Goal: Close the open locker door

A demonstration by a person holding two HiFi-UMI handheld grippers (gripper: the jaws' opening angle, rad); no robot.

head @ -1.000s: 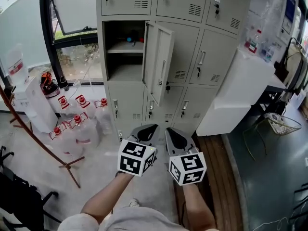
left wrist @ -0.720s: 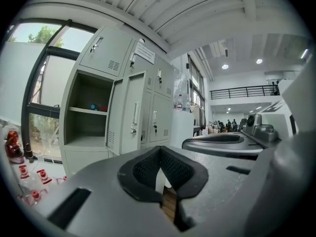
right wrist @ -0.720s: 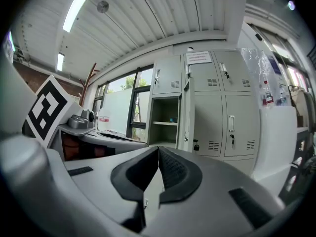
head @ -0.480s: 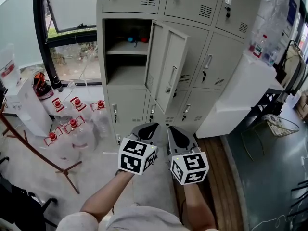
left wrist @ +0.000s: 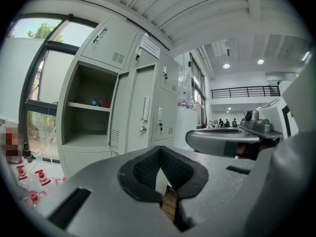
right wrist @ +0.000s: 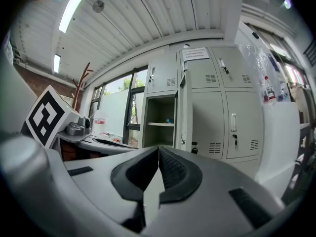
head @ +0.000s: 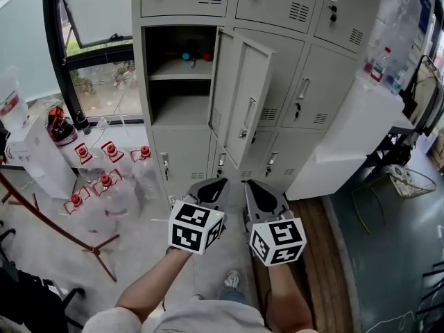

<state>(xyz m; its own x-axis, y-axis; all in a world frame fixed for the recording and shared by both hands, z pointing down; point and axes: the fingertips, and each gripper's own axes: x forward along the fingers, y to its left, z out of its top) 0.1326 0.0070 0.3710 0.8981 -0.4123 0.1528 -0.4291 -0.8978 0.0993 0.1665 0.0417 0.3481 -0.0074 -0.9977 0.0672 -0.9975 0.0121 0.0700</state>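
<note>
Pale grey metal lockers (head: 305, 12) fill the wall ahead of both tools. A dark-framed window (head: 97, 54) lies off to their left, and a light speckled floor (head: 139, 234) runs beneath. Clear plastic water bottles with red caps (head: 104, 182) stand on that floor, ahead and to the left of the left tool (head: 210, 188). A white box-shaped cabinet (head: 354, 123) sits ahead and to the right of the right tool (head: 258, 194).

The two tools are held side by side, low and close to the person, both pointing toward the lockers and touching nothing. On each, the black ribbed pads meet at their tips with nothing between them, so both are closed and empty.

The grey locker door (head: 239, 92), with its vertical metal handle (head: 246, 120), is up and ahead of the tools and well apart from them. It stands out into the room from the right edge of the open compartment (head: 177, 109). Small blue and red things lie on that compartment's inner shelf.

As I read it, none of the closing is done yet: the door stands wide open and no tool is near it. What looks left is the whole job. The tools must be brought up to the door, and one set against its face or handle. Then the door is swung round until it sits flush with its neighbours.
</note>
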